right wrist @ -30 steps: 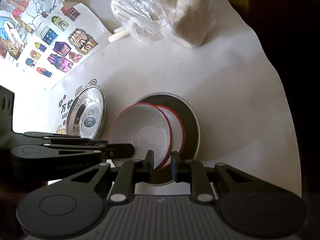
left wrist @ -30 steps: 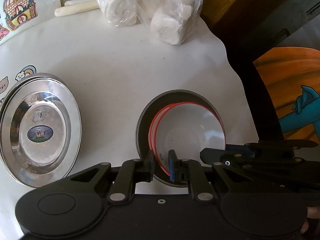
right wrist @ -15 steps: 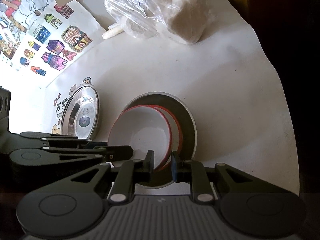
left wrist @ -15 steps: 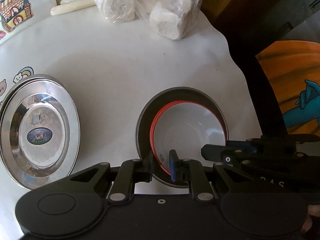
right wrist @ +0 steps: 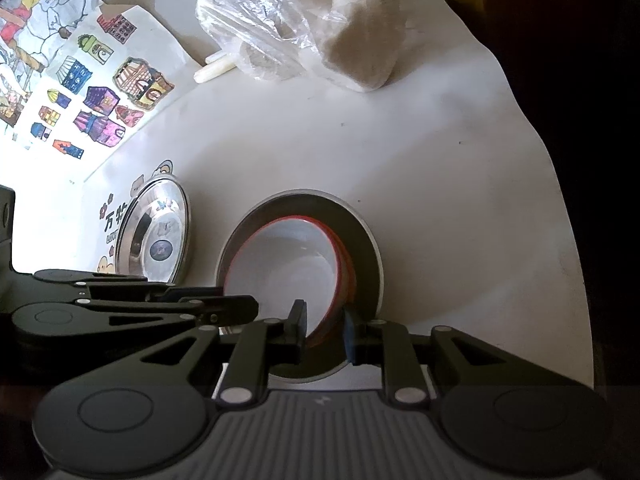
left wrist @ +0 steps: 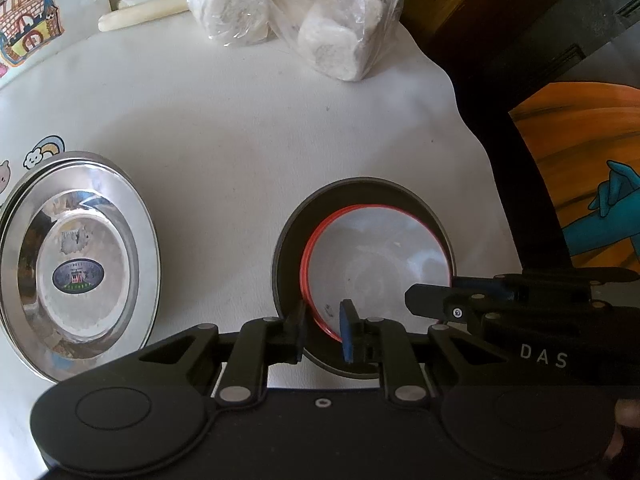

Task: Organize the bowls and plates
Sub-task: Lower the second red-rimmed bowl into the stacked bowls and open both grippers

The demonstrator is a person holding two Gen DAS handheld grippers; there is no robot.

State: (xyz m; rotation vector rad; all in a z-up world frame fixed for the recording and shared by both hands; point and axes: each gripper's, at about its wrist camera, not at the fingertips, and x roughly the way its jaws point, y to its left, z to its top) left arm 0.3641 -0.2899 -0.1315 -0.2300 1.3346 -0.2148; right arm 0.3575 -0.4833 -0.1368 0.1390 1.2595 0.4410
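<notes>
White, slightly wrinkled cloth (left wrist: 248, 152) covers the table, its matte surface lit softly from the left. Near the middle sits a round dark grey bowl (left wrist: 292, 240) with a smooth, dull wall, and nested inside it are white bowls with thin red rims (left wrist: 376, 264) (the right wrist view shows at least two rims, the upper bowl tilted slightly against the lower). The left gripper (left wrist: 323, 328) straddles the near red rim, one black finger outside it and the blue-padded one inside, with a narrow gap on both sides, so it looks released rather than pinching. The right gripper (right wrist: 323, 330) is set over the rim of the same stack (right wrist: 288, 268) from the other side, jaws nearly closed; whether its pads press on the rim I cannot tell. Well to the left lies a stack of shiny stainless steel plates (left wrist: 76, 276), oval in this lens, with a blue oval sticker in the centre. At the far edge a crinkled clear plastic bag (left wrist: 296, 12) holds pale round rolls, beside a cream-coloured stick (left wrist: 144, 12).
</notes>
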